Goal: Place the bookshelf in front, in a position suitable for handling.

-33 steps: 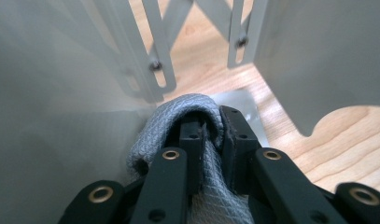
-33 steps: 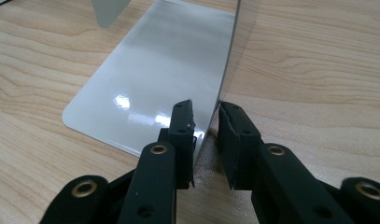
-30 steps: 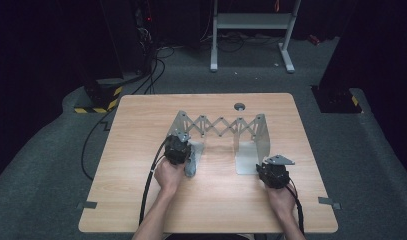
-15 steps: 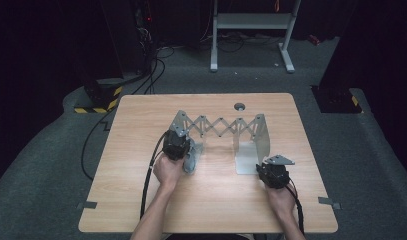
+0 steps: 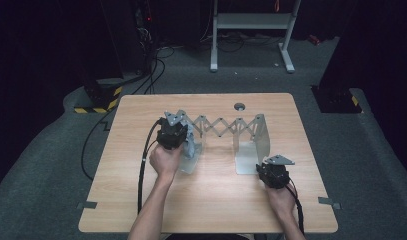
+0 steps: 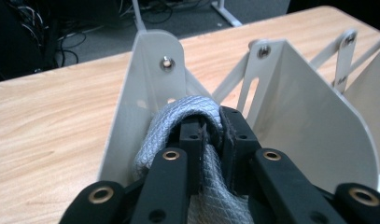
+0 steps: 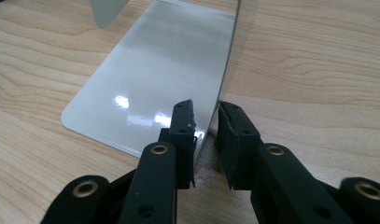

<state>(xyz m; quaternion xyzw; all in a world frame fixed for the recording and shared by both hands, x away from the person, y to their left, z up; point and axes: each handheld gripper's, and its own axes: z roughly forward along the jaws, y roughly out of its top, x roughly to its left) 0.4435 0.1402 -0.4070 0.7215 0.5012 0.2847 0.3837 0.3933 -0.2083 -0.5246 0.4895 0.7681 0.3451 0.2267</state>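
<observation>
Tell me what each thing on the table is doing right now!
Pale metal expanding bookend rack: stretched out, upright on the table.
Grey quilted cloth: folded over a jaw, pinched beside the rack's end plate.
Left gripper: shut on the cloth.
Right gripper: jaws astride the rack's upright end plate; grip unclear.
Light wooden table: level, bearing the rack.

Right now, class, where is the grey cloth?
In the left gripper view the grey cloth is pinched in the left gripper, beside the rack's left end plate.
</observation>
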